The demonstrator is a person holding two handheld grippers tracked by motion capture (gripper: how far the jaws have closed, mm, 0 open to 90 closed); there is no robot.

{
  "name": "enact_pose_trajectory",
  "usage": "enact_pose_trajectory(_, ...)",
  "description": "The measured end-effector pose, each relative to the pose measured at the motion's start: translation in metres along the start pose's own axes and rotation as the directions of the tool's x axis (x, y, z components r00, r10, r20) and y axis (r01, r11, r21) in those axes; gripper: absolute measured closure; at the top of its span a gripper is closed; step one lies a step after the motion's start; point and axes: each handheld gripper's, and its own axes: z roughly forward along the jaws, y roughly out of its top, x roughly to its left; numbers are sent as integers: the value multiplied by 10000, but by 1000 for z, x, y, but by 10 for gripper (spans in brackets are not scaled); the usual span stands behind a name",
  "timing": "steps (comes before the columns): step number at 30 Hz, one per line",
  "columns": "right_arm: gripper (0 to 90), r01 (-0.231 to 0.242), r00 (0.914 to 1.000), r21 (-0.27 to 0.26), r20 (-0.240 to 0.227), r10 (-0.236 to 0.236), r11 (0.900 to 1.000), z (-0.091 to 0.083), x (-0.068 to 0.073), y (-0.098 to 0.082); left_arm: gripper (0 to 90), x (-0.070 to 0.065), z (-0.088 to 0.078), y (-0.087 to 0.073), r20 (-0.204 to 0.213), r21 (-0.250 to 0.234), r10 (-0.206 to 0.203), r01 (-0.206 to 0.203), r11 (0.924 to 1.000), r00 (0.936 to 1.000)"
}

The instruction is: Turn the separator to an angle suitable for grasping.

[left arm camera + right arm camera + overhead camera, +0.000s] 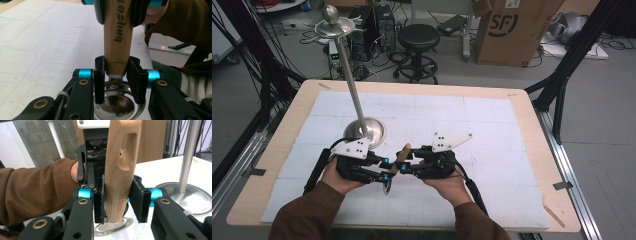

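Both tools met near the front middle of the counter, which was covered by a white gridded mat. Between them they held a utensil with a wooden handle and a shiny round metal head; what sort of utensil it was could not be told. In the left gripper view, the left tool had its jaws closed on the lower end of the handle, just above a white collar where the wood joined the metal head, which showed as a polished bowl-like ring below the jaws. Farther up the same handle, printed with dark lettering, the pads of the other tool pressed its sides. In the right gripper view, the right tool was clamped on the handle's sides, below an elongated slot cut through the wood, with the metal head beneath. Just behind the left hand, a metal stand with a round base stood on the mat, its pole tilting up toward a dish and knob.
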Motion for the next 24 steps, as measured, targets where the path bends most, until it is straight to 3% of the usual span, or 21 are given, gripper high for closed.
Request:
enact_pose_trajectory(18,682,22,10000,162,86,-23,9999,1,1,1,684,1,1,-1,16,-73,-82,83,9999,10000)
enact_pose_trajectory(24,683,62,9998,151,173,-65,9999,1,0,1,639,1,2,-1,65,-110,-12,13,9999,10000)
